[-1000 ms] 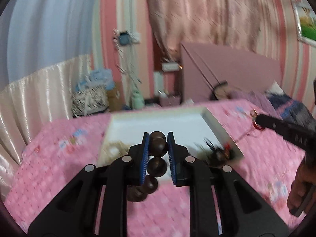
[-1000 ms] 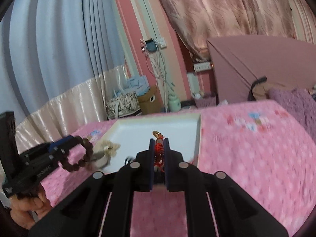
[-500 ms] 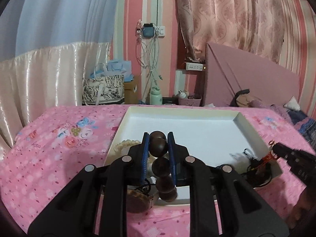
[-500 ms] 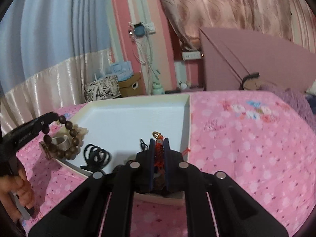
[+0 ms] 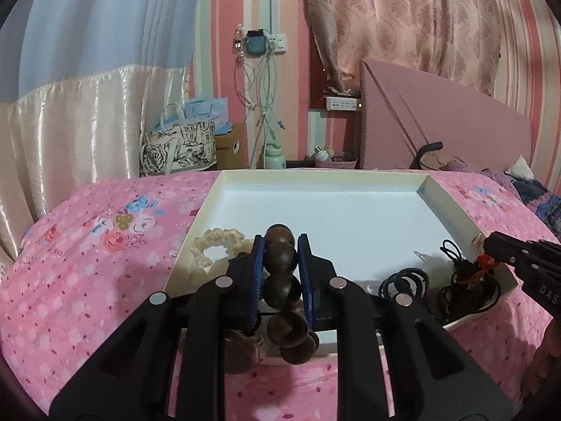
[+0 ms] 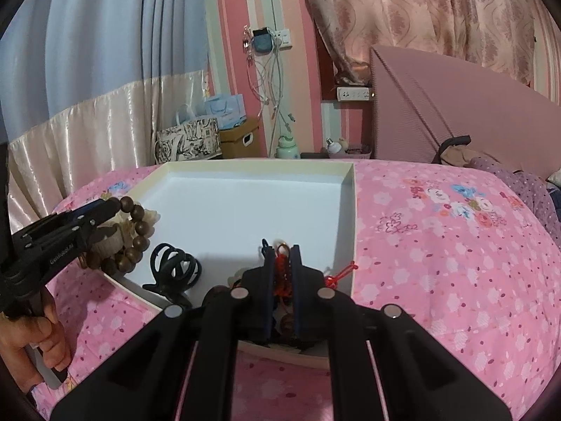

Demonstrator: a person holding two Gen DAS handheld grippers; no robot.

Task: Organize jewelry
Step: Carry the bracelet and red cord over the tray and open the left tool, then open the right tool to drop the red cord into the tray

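Left claw (image 5: 280, 258) clenched on brown bead bracelet (image 5: 282, 280), right claw (image 6: 282, 263) marked "DAS" pinching red cord charm (image 6: 283, 273), over white tray (image 5: 315, 175) on pink floral bed (image 6: 455, 245).

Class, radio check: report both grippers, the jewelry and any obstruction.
Left gripper shut on wooden bead bracelet. Right gripper shut on red cord piece. Both over white tray; black hair clip nearby.

The near edge of the shallow white cardboard tray (image 5: 455, 207) is covered by the black gripper bodies. The lower loop of the dark brown wooden bead bracelet (image 5: 282, 280) is partly hidden behind them. The red knotted cord piece (image 6: 283, 275) is mostly masked by blue pads; its form cannot be made out.
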